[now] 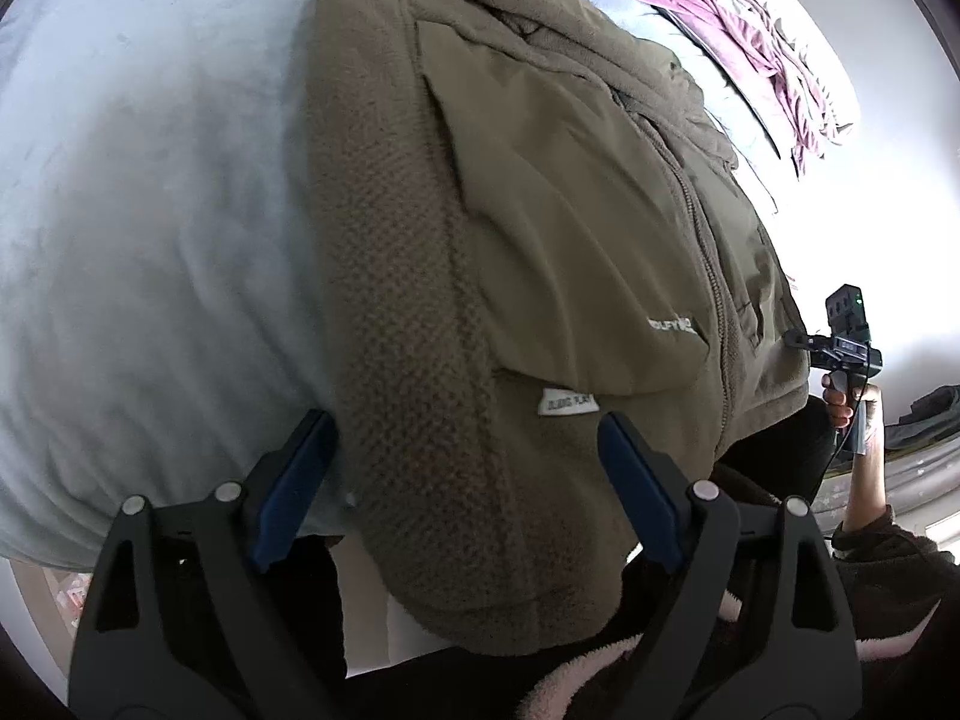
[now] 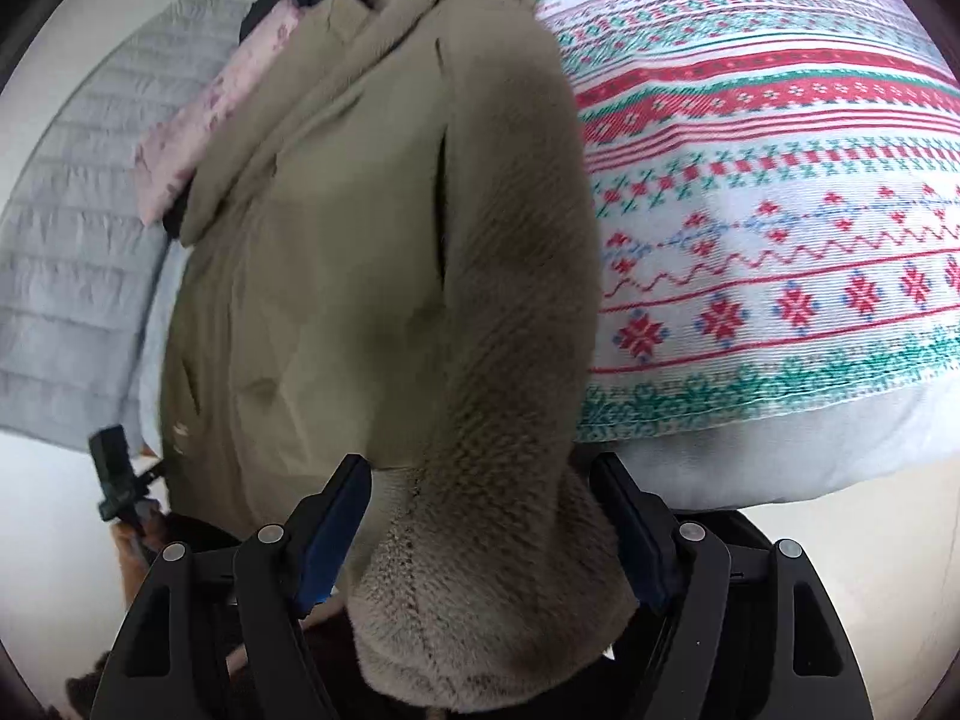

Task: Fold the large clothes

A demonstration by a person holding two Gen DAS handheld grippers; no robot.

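An olive fleece jacket (image 1: 540,210) with a zip and smooth pocket panels lies lengthwise on a pale blue bed cover (image 1: 150,210). Its lower hem hangs over the near bed edge. My left gripper (image 1: 468,438) is open, its blue pads either side of the hem's left part. My right gripper (image 2: 480,480) is open too, its pads straddling a fleece sleeve or hem corner of the same jacket (image 2: 384,240). The right gripper also shows in the left wrist view (image 1: 846,342) at the jacket's right edge, and the left gripper in the right wrist view (image 2: 117,474).
A pink garment (image 1: 738,18) lies crumpled at the bed's far right. A white blanket with red and green knit pattern (image 2: 768,192) lies right of the jacket. A pink floral cloth (image 2: 204,120) and a quilted grey cover (image 2: 72,252) lie left. The person's dark fleece sleeve (image 1: 888,552) is near.
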